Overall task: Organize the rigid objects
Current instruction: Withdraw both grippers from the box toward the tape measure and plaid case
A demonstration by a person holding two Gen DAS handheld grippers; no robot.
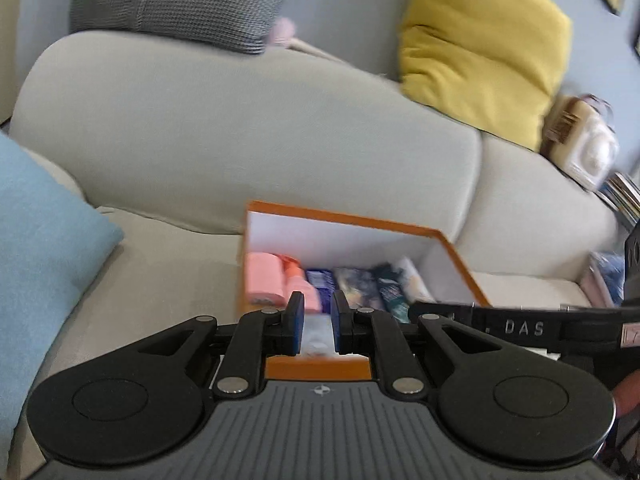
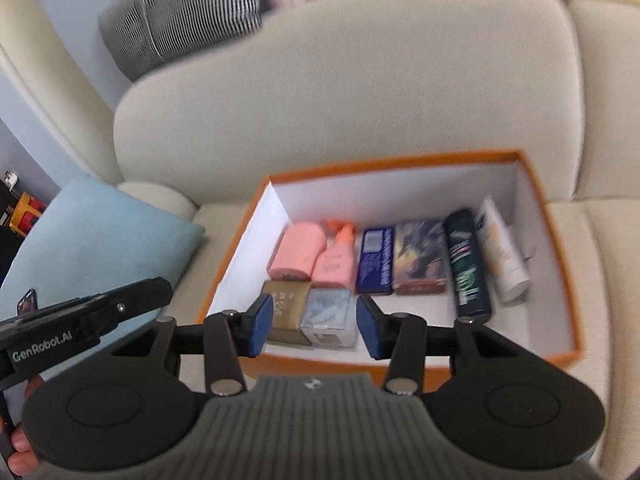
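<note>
An orange box [image 2: 400, 162] with a white inside sits on the sofa seat. In its back row lie a pink container [image 2: 298, 254], a pink spray bottle [image 2: 336, 262], a blue box [image 2: 376, 262], a brown picture box [image 2: 420, 258], a dark can [image 2: 466, 264] and a white tube [image 2: 502, 252]. A gold box [image 2: 286, 312] and a clear box [image 2: 330, 316] stand in front. My right gripper [image 2: 314, 326] hovers open above the box's near edge, holding nothing. My left gripper [image 1: 317, 322] is shut and empty, just short of the same box [image 1: 344, 218].
A light blue cushion [image 1: 44, 248] lies to the left of the box. A grey checked cushion [image 1: 180, 0] and a yellow cushion [image 1: 480, 52] lean at the sofa back. A bag and magazines [image 1: 588, 152] are piled at the sofa's right end.
</note>
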